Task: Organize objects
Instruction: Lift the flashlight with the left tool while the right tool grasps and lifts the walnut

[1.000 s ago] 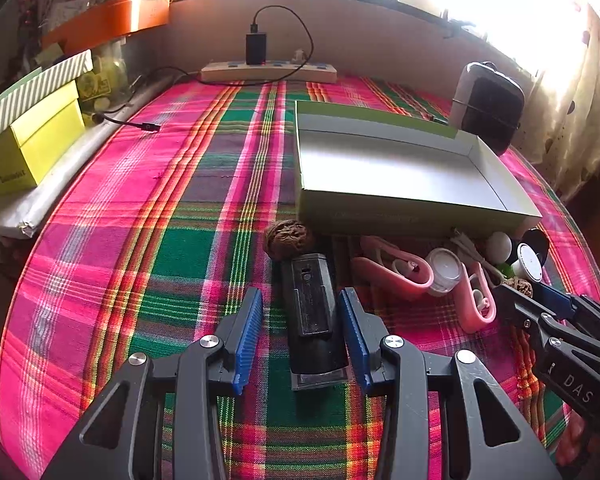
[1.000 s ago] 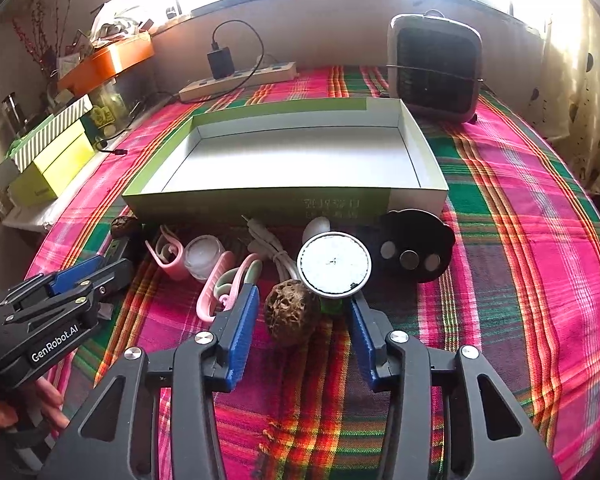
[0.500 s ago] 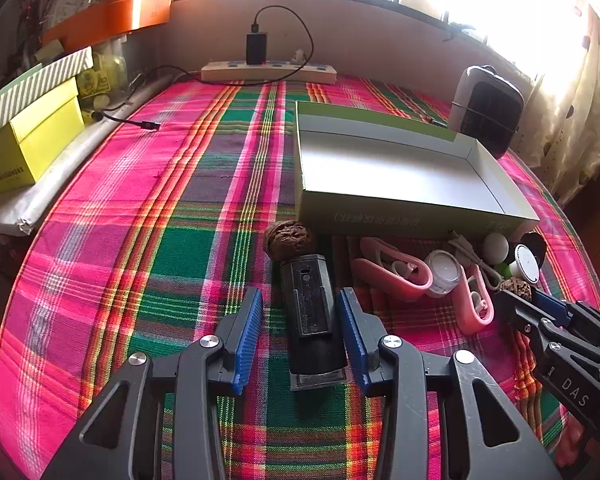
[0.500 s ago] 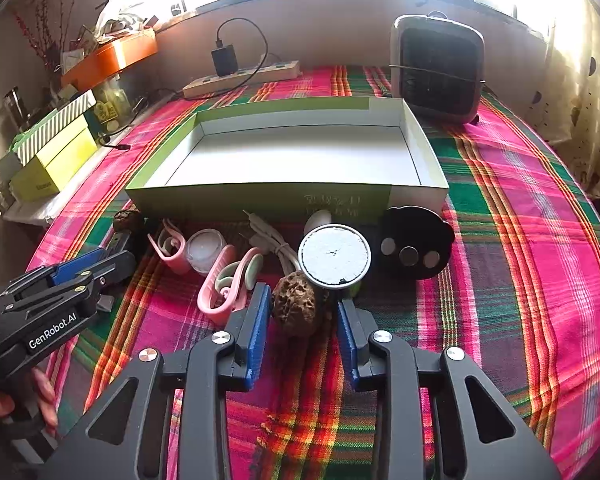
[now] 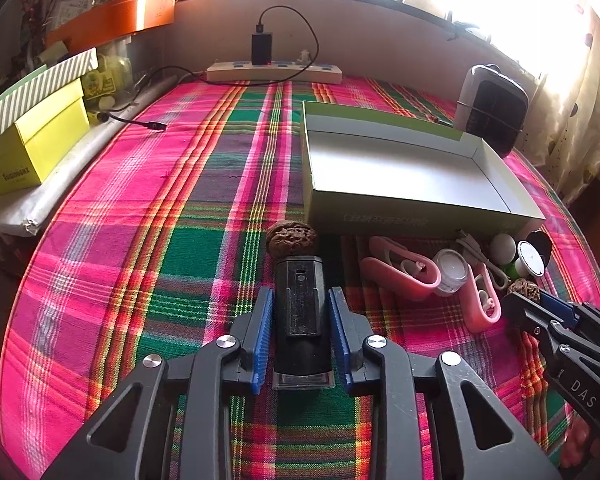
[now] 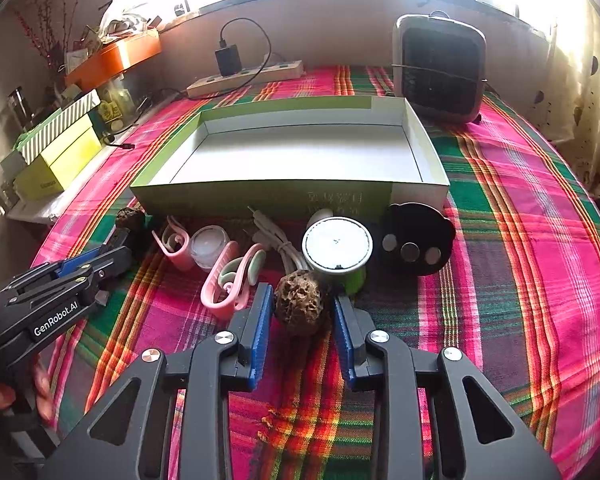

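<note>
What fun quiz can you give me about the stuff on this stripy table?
1. Pick one: what sits between the fingers of the right gripper? A) walnut B) candle jar C) pink clip
2. True or false: the green box has nothing inside it.
3. Fill in: there are ___ walnuts lying on the cloth.

Key
1. A. The fingers are closing, with the walnut between them.
2. True. Only its bare pale floor shows.
3. Two. The second walnut lies at the far end of the black gadget, near the box's corner.
</note>
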{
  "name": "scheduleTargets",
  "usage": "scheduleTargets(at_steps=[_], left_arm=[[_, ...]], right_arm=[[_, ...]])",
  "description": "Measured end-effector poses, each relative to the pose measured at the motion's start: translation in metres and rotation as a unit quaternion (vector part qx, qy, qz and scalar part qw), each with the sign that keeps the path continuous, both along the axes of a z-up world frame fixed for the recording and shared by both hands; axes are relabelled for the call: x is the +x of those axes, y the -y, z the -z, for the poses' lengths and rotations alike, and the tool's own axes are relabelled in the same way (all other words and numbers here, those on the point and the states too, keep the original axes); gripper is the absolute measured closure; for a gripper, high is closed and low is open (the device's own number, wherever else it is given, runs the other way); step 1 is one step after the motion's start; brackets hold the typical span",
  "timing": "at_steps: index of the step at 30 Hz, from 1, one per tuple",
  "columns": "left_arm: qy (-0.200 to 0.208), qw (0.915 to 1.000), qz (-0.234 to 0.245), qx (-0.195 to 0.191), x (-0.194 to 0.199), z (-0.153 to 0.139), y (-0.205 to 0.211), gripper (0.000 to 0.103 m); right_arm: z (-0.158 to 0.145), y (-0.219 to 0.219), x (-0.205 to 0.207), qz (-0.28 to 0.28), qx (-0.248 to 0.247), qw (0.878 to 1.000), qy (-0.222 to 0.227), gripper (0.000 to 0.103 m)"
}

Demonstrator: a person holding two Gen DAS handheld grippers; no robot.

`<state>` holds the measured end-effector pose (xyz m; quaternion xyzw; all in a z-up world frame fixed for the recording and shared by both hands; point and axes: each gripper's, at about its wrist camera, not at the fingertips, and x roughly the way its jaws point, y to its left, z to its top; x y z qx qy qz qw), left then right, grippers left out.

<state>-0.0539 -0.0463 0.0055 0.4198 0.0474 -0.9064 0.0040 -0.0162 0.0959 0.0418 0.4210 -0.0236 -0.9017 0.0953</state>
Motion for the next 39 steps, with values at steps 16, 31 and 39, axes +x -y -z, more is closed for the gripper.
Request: scheduleTargets(at_steps=[16,31,39], left_arm=[[-0.005,0.9999,0.014,0.006,0.009,-0.004,0.000,0.078],[-0.016,0.9992,0.037,0.003,0.019,-0.025,-0.006,0.078],[-0.029,0.9980,0.055,0.009,0.010,-0.044,-0.013,0.078]], right_arm=[[-0.003,-0.003,0.007,-0.007,-0.002,1.000,-0.006,0.073],[-0.016,-0.006,0.016,-0.016,-0.011,1.000,-0.022,0.073],[-0.031,-0.008,0.014,-0.018,-0.020,0.999,-0.037,0.073]])
